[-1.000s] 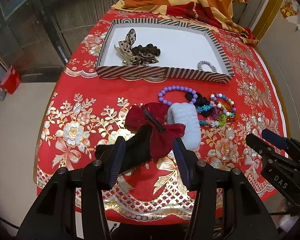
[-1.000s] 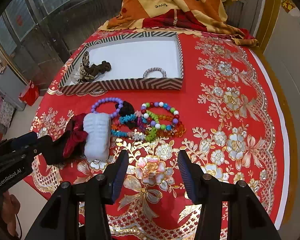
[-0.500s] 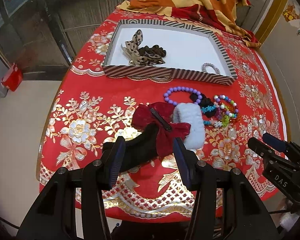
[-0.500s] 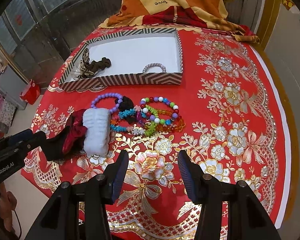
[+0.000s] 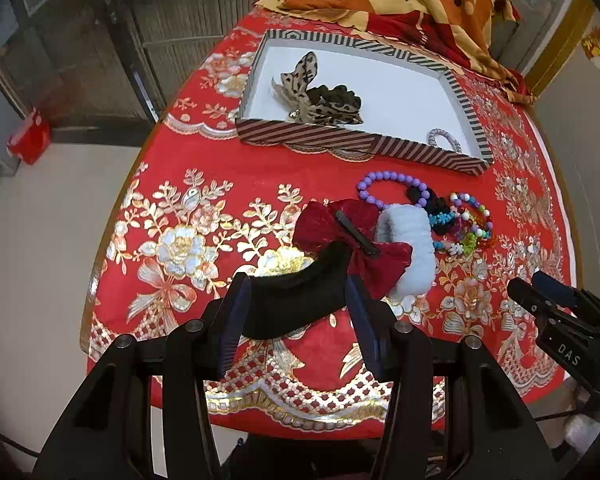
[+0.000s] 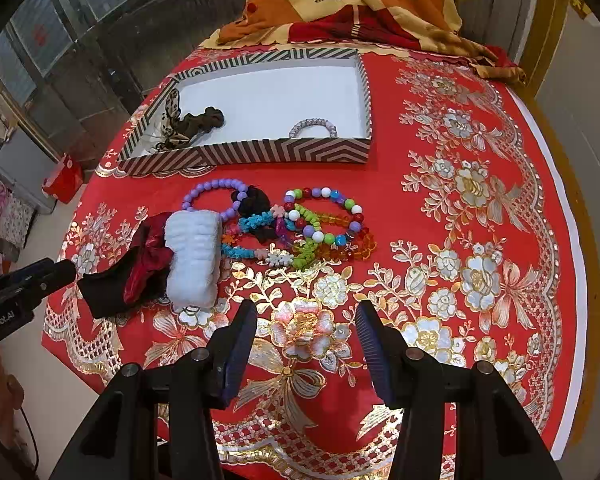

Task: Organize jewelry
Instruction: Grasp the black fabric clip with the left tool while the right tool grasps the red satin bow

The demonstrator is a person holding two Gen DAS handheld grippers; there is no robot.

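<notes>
R gripper (image 6: 306,334) fingers apart, over red cloth (image 6: 440,280) | bead bracelets (image 6: 320,224) beside white scrunchie (image 6: 192,258) | striped tray (image 6: 260,152) behind

A shallow striped cardboard tray with a white floor (image 6: 260,151) sat on the red embroidered surface (image 6: 480,208), holding a leopard-print bow (image 5: 300,92), a dark brown scrunchie (image 5: 336,96) and a small silver beaded bracelet (image 6: 313,127). In front of it lay a purple bead bracelet (image 6: 214,194), a heap of multicoloured bead bracelets (image 6: 320,226), a white fluffy scrunchie (image 6: 192,256), a dark red velvet bow (image 5: 340,236) and a black fabric piece (image 5: 296,300)
</notes>
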